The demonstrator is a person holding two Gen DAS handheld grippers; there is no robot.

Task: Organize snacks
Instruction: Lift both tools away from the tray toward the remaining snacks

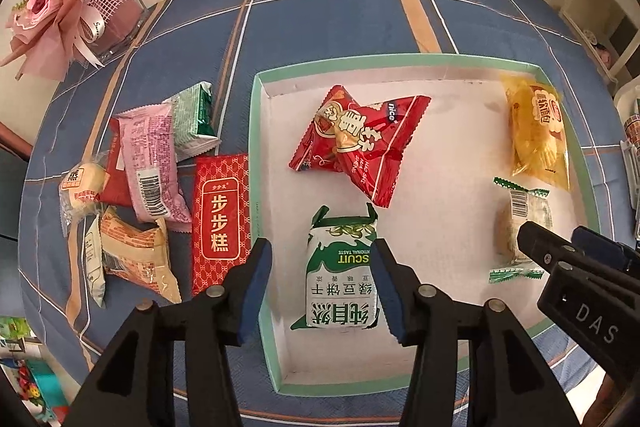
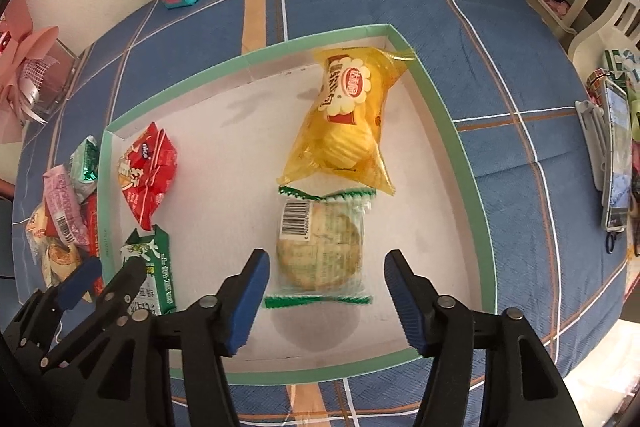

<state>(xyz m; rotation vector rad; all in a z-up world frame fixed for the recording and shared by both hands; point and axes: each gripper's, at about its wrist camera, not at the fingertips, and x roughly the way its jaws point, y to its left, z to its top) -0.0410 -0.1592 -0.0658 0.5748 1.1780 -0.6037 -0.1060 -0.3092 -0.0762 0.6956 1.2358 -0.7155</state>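
Across the middle of both views we see the green-rimmed tray (image 1: 256, 147), already holding four snacks: the yellow chip bag (image 2: 344, 123) at upper centre of the right view, the red packet (image 1: 356, 143), the green biscuit pack (image 1: 342, 279) and the clear cookie wrapper (image 2: 320, 247). Both our left gripper (image 1: 322, 291) and right gripper (image 2: 326, 299) are spread wide, grasping nothing. We judge the task under halfway: the pile of packets (image 1: 148, 179) at left lies outside.

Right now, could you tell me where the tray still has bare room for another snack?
The tray floor is bare along its far wall, between the red peanut packet and the yellow chip bag, and at the near edge below the green biscuit pack. The pile left of the tray is crowded; packets overlap there.
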